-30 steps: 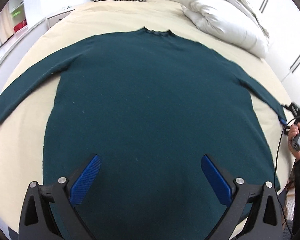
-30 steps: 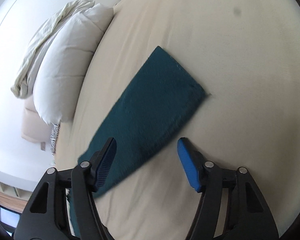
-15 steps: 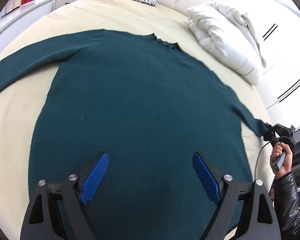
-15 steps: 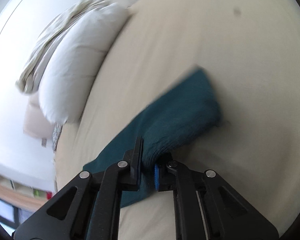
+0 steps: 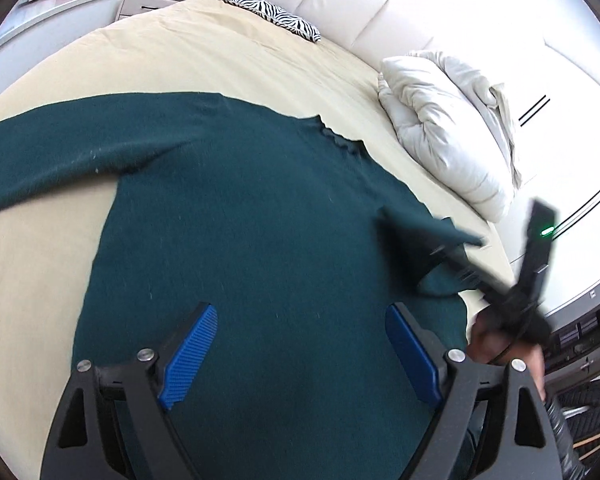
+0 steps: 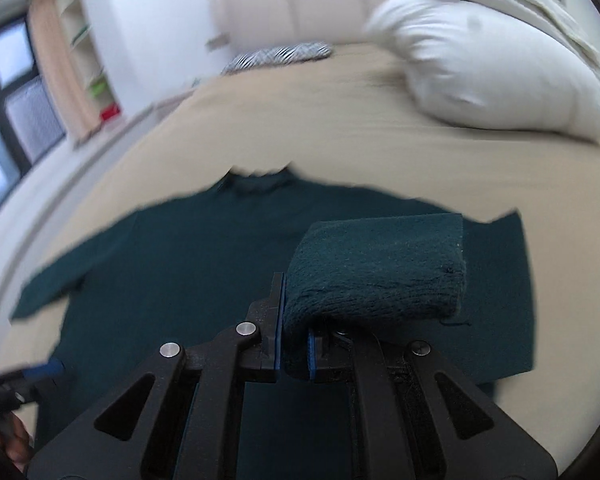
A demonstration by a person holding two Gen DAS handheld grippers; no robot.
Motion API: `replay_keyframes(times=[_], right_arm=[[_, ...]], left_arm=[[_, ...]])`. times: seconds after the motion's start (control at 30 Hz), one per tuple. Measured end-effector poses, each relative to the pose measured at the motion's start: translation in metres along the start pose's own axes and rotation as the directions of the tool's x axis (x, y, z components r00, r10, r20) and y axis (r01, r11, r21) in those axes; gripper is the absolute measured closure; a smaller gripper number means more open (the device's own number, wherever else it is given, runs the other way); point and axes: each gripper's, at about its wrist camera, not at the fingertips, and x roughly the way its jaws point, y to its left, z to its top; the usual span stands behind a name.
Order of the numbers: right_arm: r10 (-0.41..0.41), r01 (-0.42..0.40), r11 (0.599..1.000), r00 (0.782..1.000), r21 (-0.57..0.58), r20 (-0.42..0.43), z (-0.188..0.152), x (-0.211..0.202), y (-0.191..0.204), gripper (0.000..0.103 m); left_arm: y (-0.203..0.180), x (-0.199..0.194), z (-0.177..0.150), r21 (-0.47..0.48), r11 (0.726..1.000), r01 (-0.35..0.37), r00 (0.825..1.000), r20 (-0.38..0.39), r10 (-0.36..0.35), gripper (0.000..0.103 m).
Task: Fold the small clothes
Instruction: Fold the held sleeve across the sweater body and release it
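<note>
Sweater, dark teal knit [image 5: 240, 240], spread flat on the beige bed sheet [image 5: 204, 56] in the left wrist view, neckline toward the white quilted headboard [image 5: 340, 4], hem toward the camera, long axis running hem to collar. Left sleeve stretched sideways out of frame. Left gripper [image 5: 300, 356] hovering over the lower body, jaws wide, narrowed slightly from a second ago, nothing between the blue pads. At right, blurred, right gripper [image 5: 456, 256] carrying the right sleeve cuff [image 5: 420, 236] inward, no longer out at the bed's edge as a second ago.

Right wrist view: right gripper [image 6: 294, 344] clamped tight on the cuff [image 6: 380, 272], which was lying loose between open jaws a second ago. Sleeve doubled back above the sweater body [image 6: 180, 264]. Probably the first sleeve fold under way. White pillow [image 6: 500, 76] beyond.
</note>
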Motion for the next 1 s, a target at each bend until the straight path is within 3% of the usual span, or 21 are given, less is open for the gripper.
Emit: replay_keyframes(times=[0.1, 0.2, 0.27, 0.33, 0.47, 0.63, 0.73, 0.8, 0.87, 1.0], right_arm=[[-0.048, 0.04, 0.995, 0.994, -0.087, -0.094, -0.019, 0.032, 0.031, 0.094], [-0.1, 0.087, 0.988, 0.989, -0.124, -0.107, -0.03, 0.041, 0.034, 0.089], [-0.116, 0.101, 0.986, 0.987, -0.132, -0.112, -0.034, 0.039, 0.027, 0.066], [-0.065, 0.055, 0.992, 0.994, -0.112, -0.087, -0.045, 0.024, 0.02, 0.043], [0.02, -0.019, 0.998, 1.0, -0.063, 0.014, -0.067, -0.017, 0.009, 0.026], [0.061, -0.058, 0.997, 0.995, -0.046, 0.076, -0.086, -0.057, -0.011, 0.026], [0.039, -0.047, 0.995, 0.995, 0.091, 0.087, -0.093, -0.074, -0.047, 0.026], [0.034, -0.062, 0.973, 0.991, 0.223, 0.13, -0.102, -0.088, -0.079, 0.026], [0.015, -0.069, 0.929, 0.989, 0.364, 0.15, -0.116, -0.103, -0.113, 0.026], [-0.013, -0.083, 0.865, 0.982, 0.495, 0.188, -0.144, -0.128, -0.155, 0.026]], left_arm=[[0.005, 0.009, 0.008, -0.013, 1.0, 0.02, 1.0, -0.003, -0.02, 0.015], [0.007, 0.018, 0.015, -0.029, 0.999, 0.043, 0.999, -0.007, -0.043, 0.015], [0.008, 0.025, 0.019, -0.045, 0.997, 0.062, 0.998, -0.008, -0.062, 0.015], [0.005, 0.03, 0.022, -0.056, 0.995, 0.079, 0.997, -0.012, -0.08, 0.015], [-0.013, 0.049, 0.027, -0.034, 0.995, 0.095, 0.995, -0.028, -0.096, 0.015], [-0.044, 0.07, 0.033, 0.027, 0.996, 0.08, 0.996, -0.043, -0.079, 0.015], [-0.081, 0.077, 0.032, 0.151, 0.988, 0.032, 0.999, -0.025, -0.029, 0.015], [-0.112, 0.087, 0.026, 0.289, 0.955, -0.064, 0.998, 0.006, 0.065, 0.015], [-0.147, 0.102, 0.013, 0.45, 0.876, -0.173, 0.985, 0.061, 0.163, 0.015], [-0.188, 0.124, -0.018, 0.636, 0.705, -0.313, 0.948, 0.171, 0.267, 0.015]])
